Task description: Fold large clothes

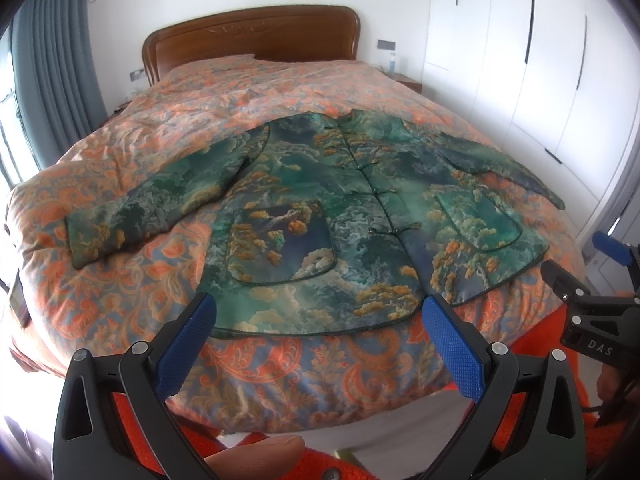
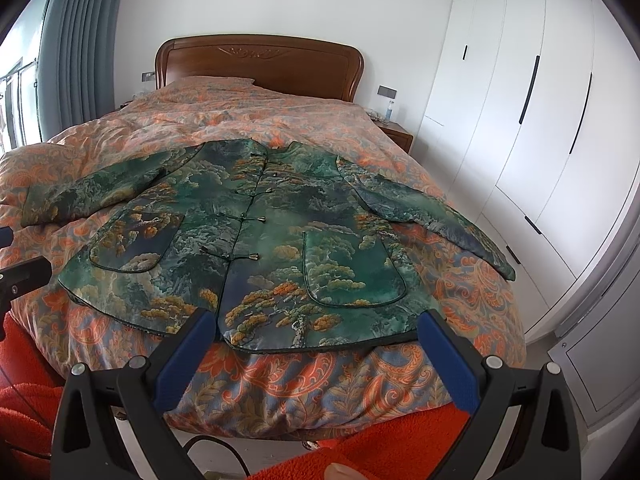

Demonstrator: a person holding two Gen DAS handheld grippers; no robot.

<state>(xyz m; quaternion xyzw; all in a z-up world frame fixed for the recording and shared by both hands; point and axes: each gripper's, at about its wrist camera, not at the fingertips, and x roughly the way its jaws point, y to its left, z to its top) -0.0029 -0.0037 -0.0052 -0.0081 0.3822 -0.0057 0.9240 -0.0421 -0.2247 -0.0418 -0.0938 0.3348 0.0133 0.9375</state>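
Observation:
A green padded jacket (image 1: 320, 208) with a tree and cloud print lies flat, front up, on the bed, sleeves spread to both sides and knot buttons closed down the middle. It also shows in the right wrist view (image 2: 260, 248). My left gripper (image 1: 320, 308) is open and empty, held just short of the jacket's bottom hem. My right gripper (image 2: 316, 324) is open and empty, also near the hem on the right half. The right gripper shows at the right edge of the left wrist view (image 1: 588, 280).
The bed has an orange and blue paisley quilt (image 1: 280, 364) and a wooden headboard (image 1: 252, 36). White wardrobes (image 2: 520, 120) line the right wall, a nightstand (image 2: 396, 132) stands beside the bed, grey curtains (image 1: 52, 60) hang left. Orange fabric (image 2: 380, 440) lies below the grippers.

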